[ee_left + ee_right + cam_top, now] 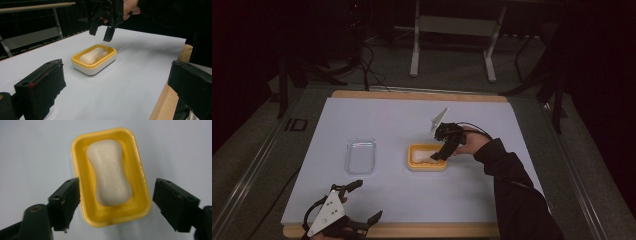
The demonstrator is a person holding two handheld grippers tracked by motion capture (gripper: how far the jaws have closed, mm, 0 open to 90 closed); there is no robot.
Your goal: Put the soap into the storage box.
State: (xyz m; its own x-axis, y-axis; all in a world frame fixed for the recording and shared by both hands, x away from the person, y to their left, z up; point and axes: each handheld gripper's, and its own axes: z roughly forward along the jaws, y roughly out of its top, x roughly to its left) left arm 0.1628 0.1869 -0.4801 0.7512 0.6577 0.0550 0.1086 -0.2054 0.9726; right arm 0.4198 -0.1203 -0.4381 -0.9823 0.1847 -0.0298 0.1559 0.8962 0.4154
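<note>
**Soap bar in yellow dish, right gripper spread above it**

Seen from above, far left, near the table's front edge: left gripper (pixel 358 200), held low in a hand, jaws spread wide apart and holding nothing, grey three-cornered plate (pixel 326 213) on top. Confirmed in the left gripper view, where the two black jaws stood far apart at the bottom corners with only the white table cover (pixel 130 82) between them.

Further right, and well apart from that gripper: a clear plastic lid or tray (pixel 360 156), lying flat on the white cover, nothing visible in it.

Right of that, near the middle of the table: a yellow-rimmed soap dish (pixel 413 161), white underneath as seen in the left gripper view (pixel 94 60). Inside it, a pale, waisted soap bar (pixel 110 171), lying flat along the dish's length, with raised lettering too faint to read.

Directly over the dish's right end: right gripper (pixel 439 154), tilted downward, gripped by a hand (pixel 470 143) coming from a dark sleeve (pixel 517 195). Jaws parted and holding nothing, wider than the dish (pixel 138 173) in the right gripper view, one jaw to either side of its nearer end. Raised above the dish rather than touching it, as shown from the left gripper view, where both jaw tips of that gripper (pixel 101 32) hung clear above the rim.

Along the front and back of the cover: bare wooden table edge (pixel 422 95).
</note>
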